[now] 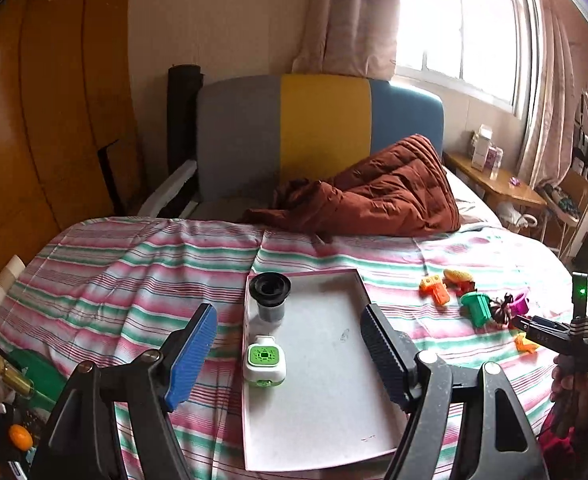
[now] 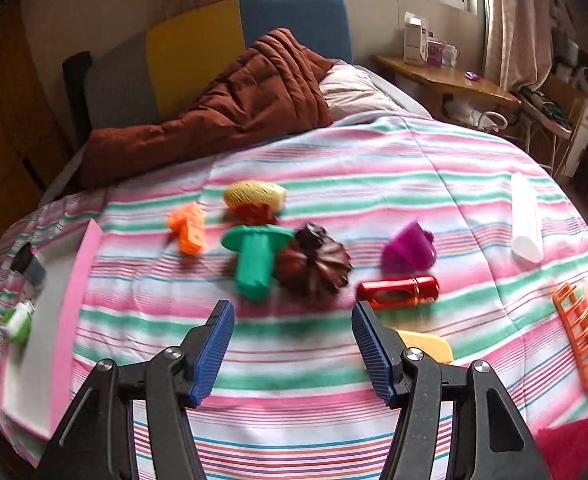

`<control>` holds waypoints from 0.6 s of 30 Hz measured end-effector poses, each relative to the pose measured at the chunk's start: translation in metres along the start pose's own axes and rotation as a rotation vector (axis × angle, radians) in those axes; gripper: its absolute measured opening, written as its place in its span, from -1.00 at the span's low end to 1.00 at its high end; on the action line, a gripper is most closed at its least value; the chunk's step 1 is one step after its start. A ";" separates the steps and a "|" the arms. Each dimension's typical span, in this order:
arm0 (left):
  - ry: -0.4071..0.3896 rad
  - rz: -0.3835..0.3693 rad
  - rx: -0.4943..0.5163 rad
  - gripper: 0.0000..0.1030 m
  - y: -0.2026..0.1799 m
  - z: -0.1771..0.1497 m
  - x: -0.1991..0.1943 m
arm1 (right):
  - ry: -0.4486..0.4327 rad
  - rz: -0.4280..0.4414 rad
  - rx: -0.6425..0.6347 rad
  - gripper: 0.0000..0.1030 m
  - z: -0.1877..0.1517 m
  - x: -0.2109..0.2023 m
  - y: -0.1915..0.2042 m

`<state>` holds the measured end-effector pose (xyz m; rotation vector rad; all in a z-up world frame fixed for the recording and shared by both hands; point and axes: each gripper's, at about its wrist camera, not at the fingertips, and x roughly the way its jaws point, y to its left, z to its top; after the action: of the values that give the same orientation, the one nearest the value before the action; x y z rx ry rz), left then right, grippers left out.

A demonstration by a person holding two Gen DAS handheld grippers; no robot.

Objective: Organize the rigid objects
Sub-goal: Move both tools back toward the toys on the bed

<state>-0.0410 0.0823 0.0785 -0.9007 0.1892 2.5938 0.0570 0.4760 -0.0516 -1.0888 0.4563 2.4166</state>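
Tray [image 1: 333,400]: white, pink rim, holding black cup [image 1: 270,294] and green-white cube [image 1: 264,362]. Left gripper [image 1: 290,356] and right gripper [image 2: 292,354] both agape, empty.

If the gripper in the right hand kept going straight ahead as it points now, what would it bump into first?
Probably the dark brown ridged piece, straight ahead of the open, empty right gripper, perhaps bare striped bedspread first; depth is unclear.

Home bedroom. Bed with striped quilt [image 2: 333,160] directly under and ahead of the tongs, padded grey-yellow-blue headboard [image 1: 317,128] beyond, brown duvet [image 1: 377,192] bunched against it, curtained window [image 1: 461,20] far right, wooden bedside table [image 2: 445,76] right of the bed.
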 end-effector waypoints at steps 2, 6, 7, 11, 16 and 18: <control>0.008 -0.007 0.002 0.46 -0.006 0.002 0.003 | 0.005 0.011 0.015 0.20 -0.005 0.005 -0.010; -0.001 -0.043 0.003 0.46 -0.022 0.007 0.009 | 0.001 0.035 0.039 0.10 -0.006 0.005 -0.020; 0.000 -0.047 0.012 0.46 -0.027 0.007 0.011 | -0.005 0.038 0.033 0.09 -0.005 0.004 -0.019; 0.007 -0.059 0.036 0.46 -0.043 0.005 0.020 | -0.004 0.071 0.022 0.10 -0.005 0.006 -0.011; 0.028 -0.076 0.036 0.46 -0.058 0.000 0.034 | 0.007 0.076 0.017 0.10 -0.006 0.011 -0.009; 0.031 -0.091 0.041 0.46 -0.066 0.000 0.038 | -0.001 0.065 0.021 0.10 -0.005 0.010 -0.012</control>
<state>-0.0420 0.1549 0.0545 -0.9137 0.2040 2.4853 0.0599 0.4865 -0.0640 -1.0794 0.5230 2.4634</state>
